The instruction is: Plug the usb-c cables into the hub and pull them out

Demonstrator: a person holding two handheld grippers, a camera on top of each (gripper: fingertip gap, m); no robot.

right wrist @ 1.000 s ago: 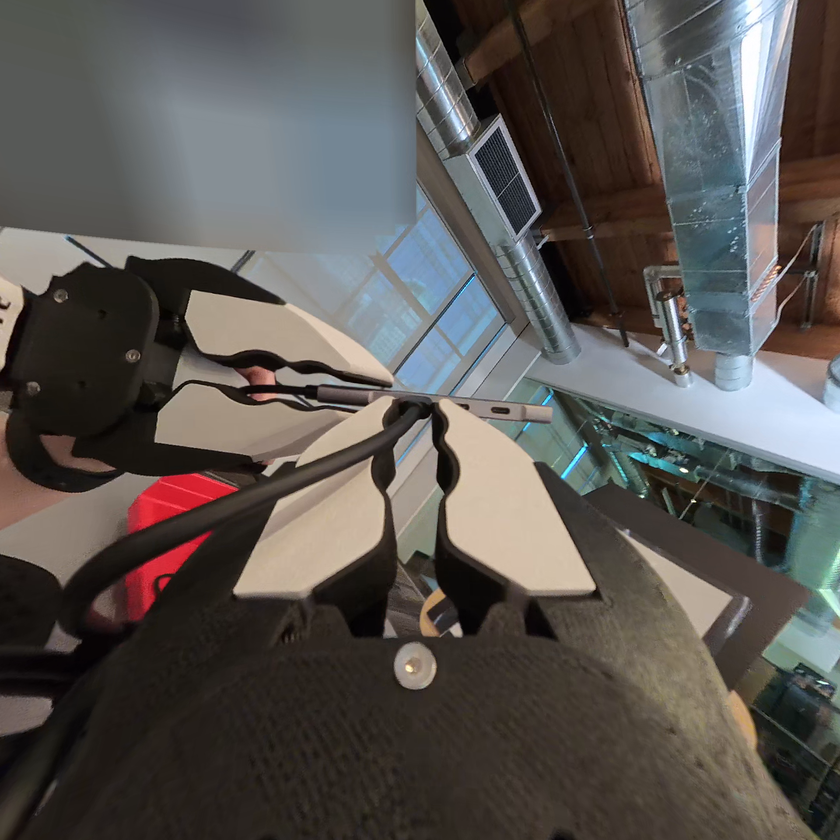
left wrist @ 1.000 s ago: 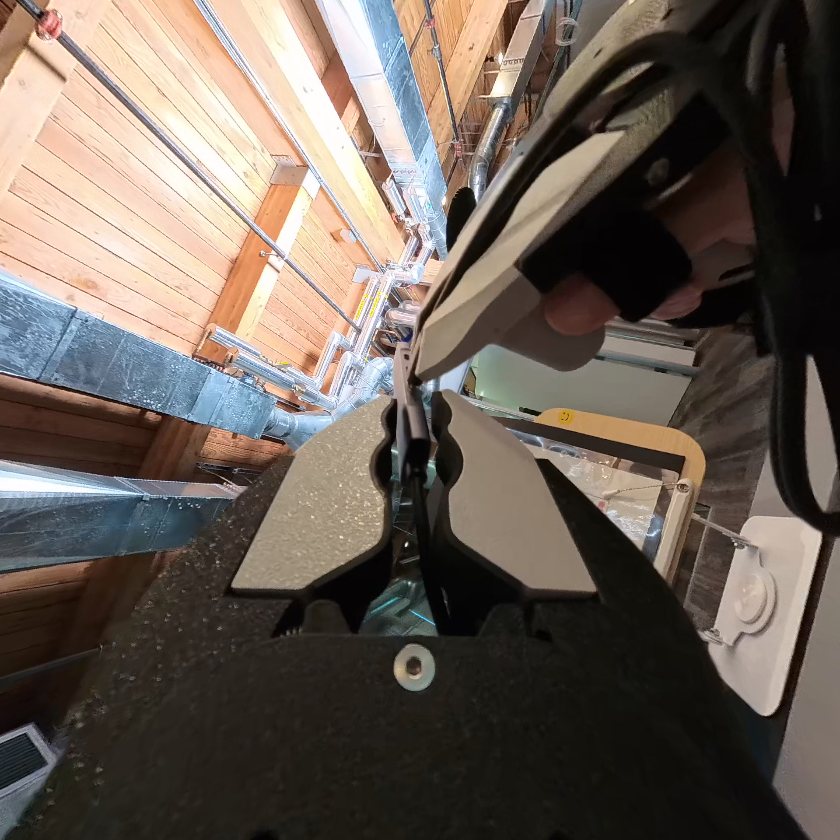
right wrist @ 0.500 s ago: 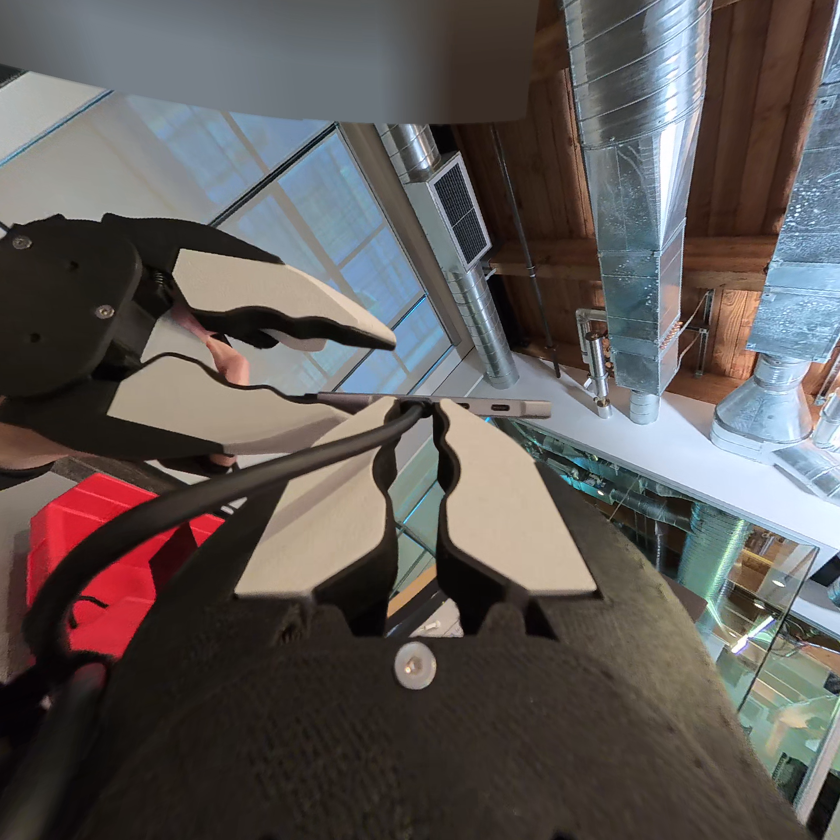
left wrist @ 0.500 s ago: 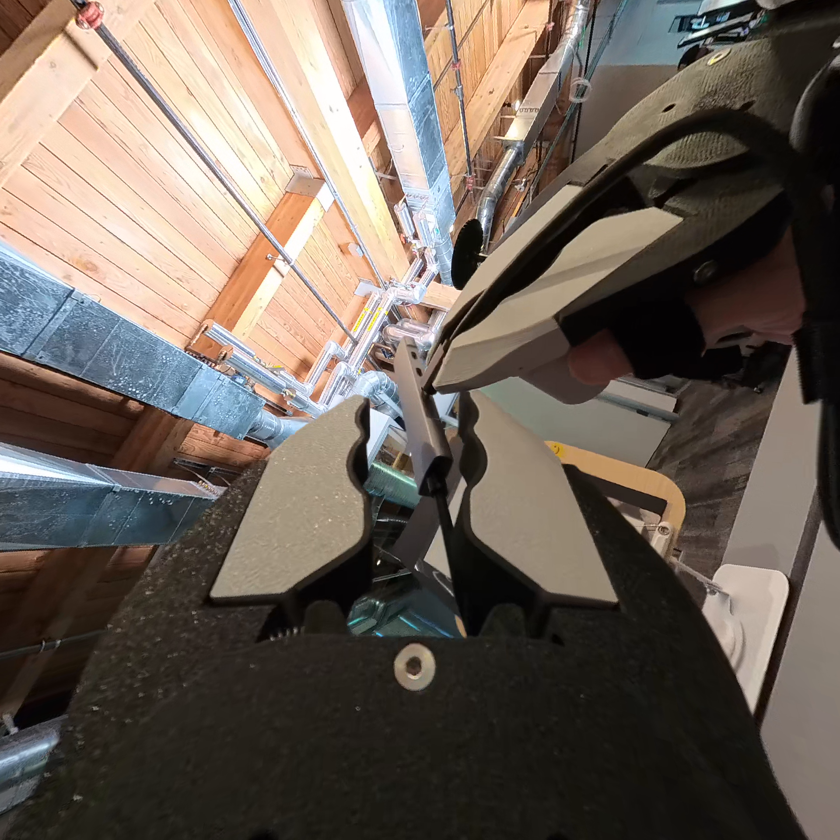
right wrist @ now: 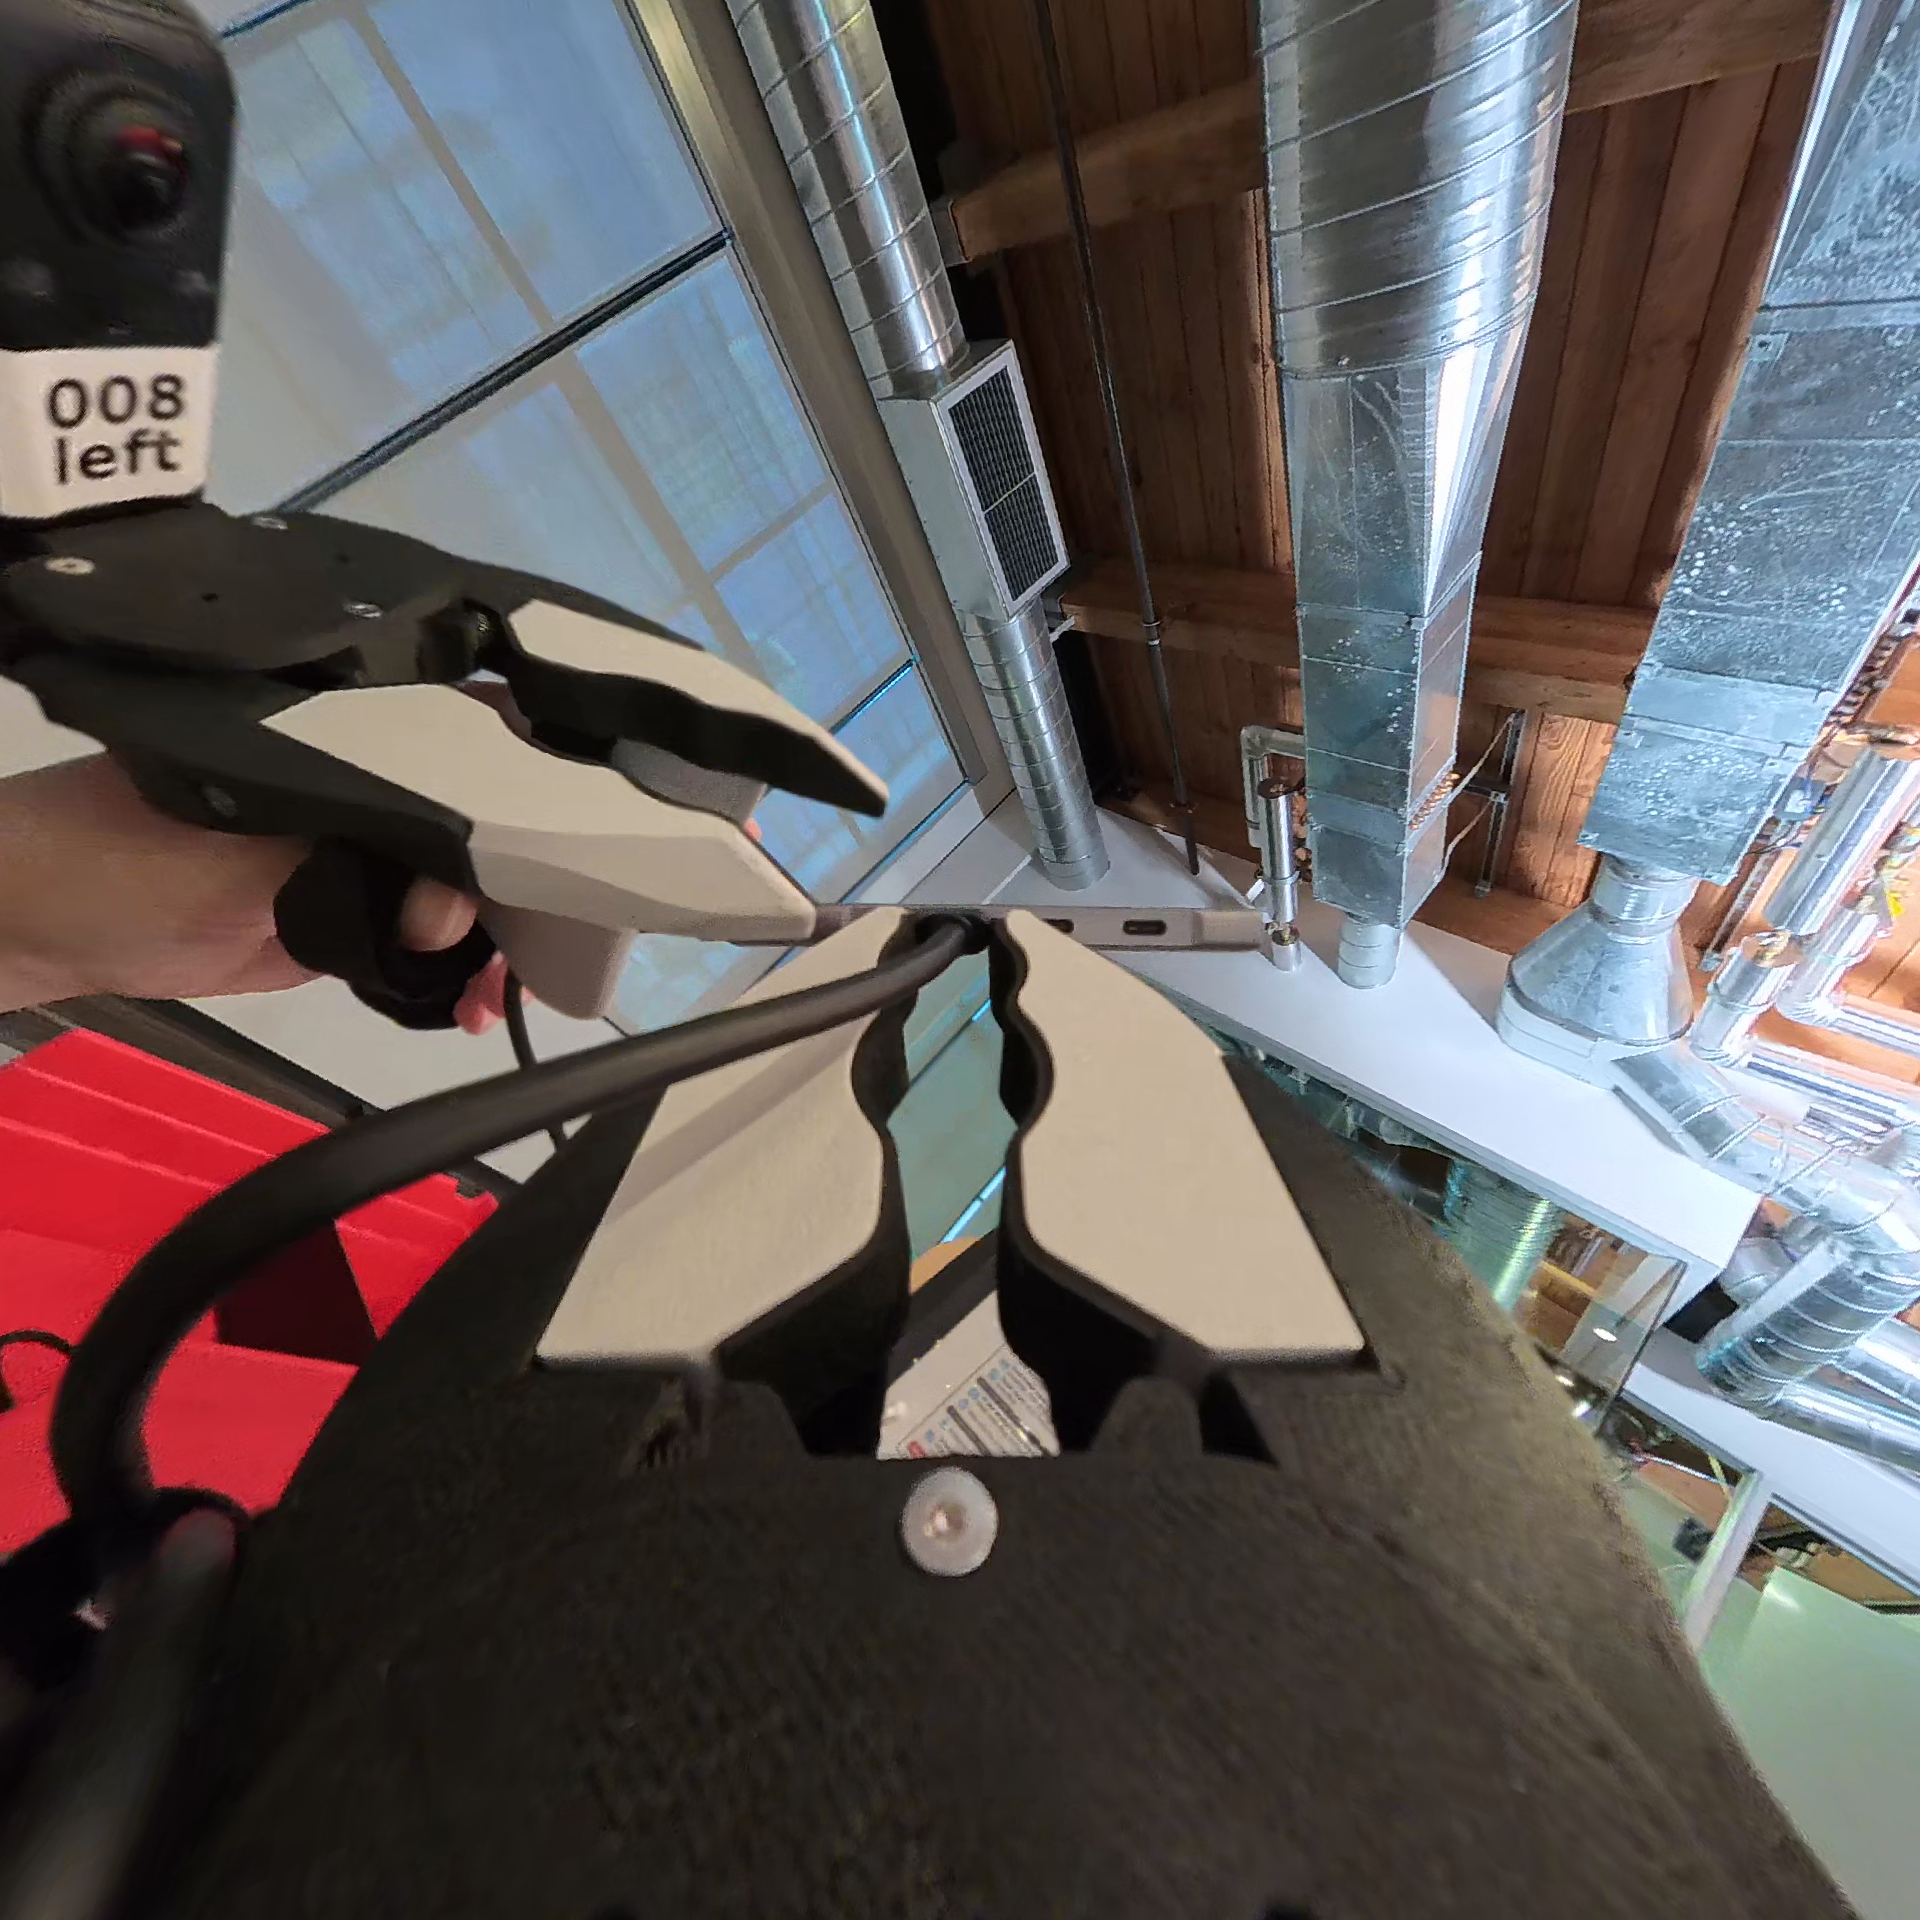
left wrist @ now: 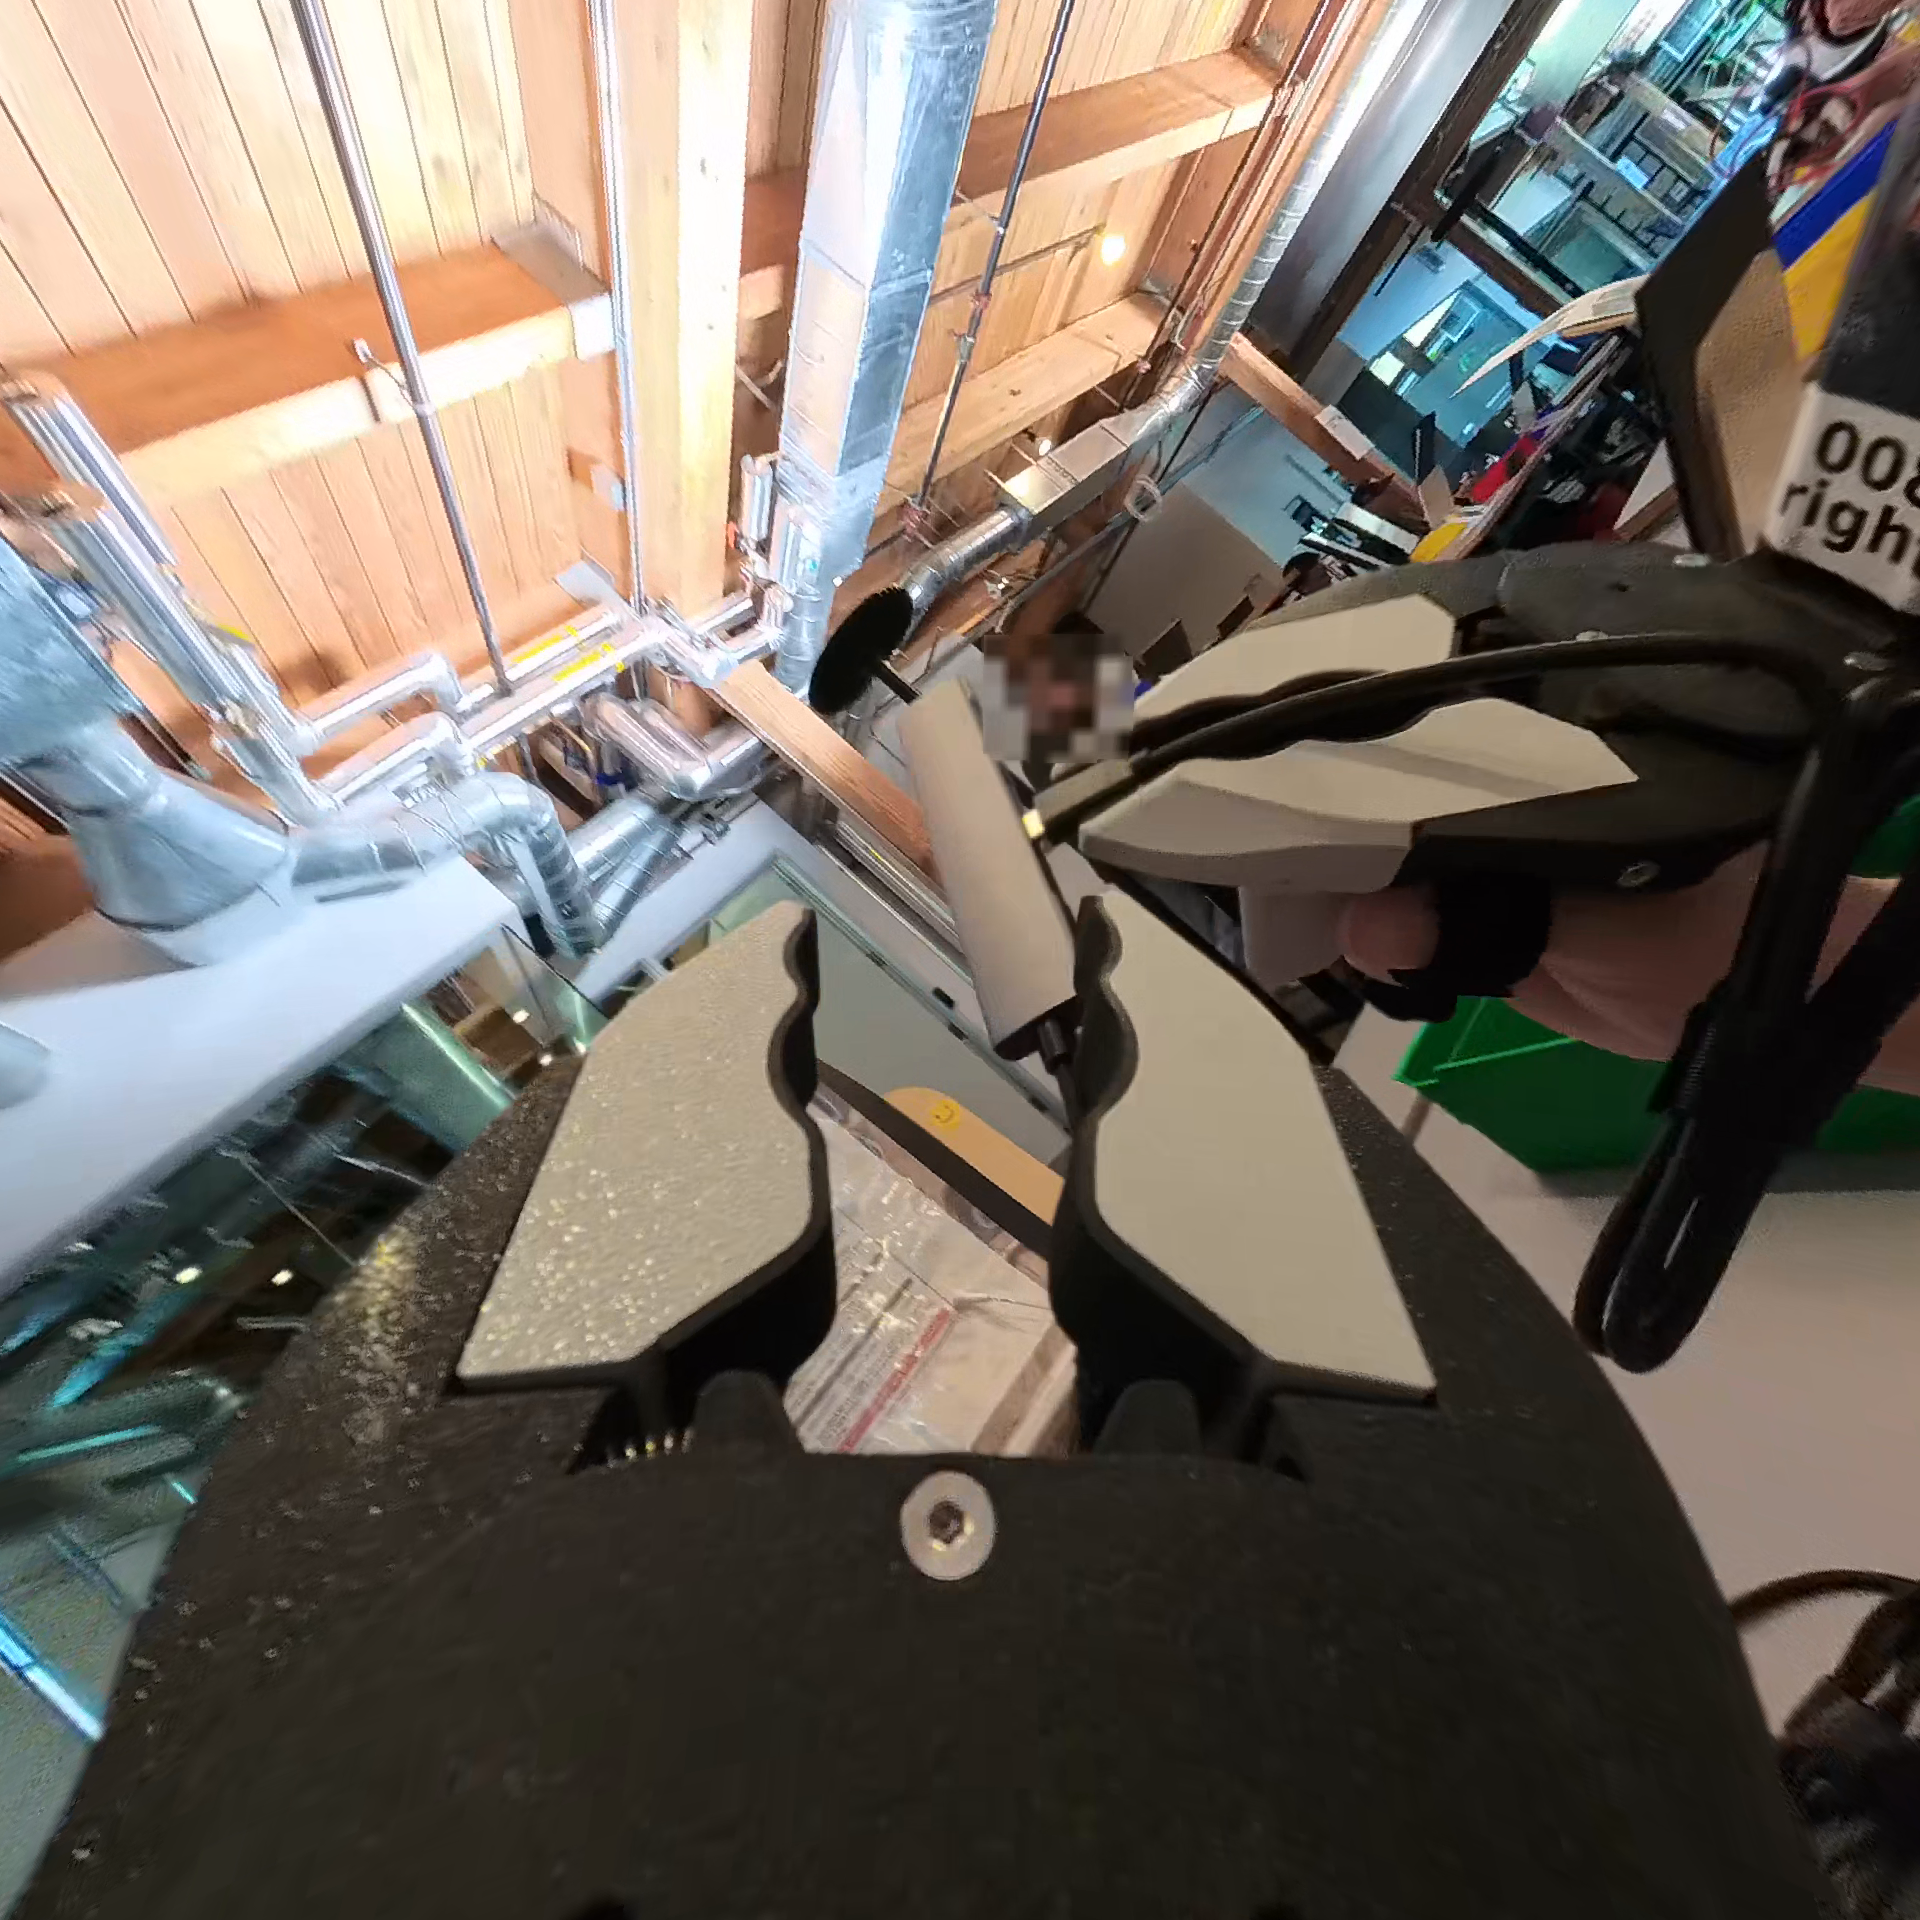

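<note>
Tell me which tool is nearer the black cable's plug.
Right. The right tool is shut on the plug beside the hub; the left tool is open, apart from the plug, one finger touching the hub's end.

Above me I see a wooden plank ceiling [left wrist: 187, 260] crossed by a silver rectangular duct [left wrist: 883, 239] and a bundle of shiny pipes [left wrist: 436, 717]. A green bin [left wrist: 1538, 1081] sits low on the right. From the other camera, tall windows [right wrist: 582, 343] fill the left, a white vent grille [right wrist: 1003, 478] hangs beside a round duct [right wrist: 883, 239], and a red bin [right wrist: 156, 1195] lies below.
</note>
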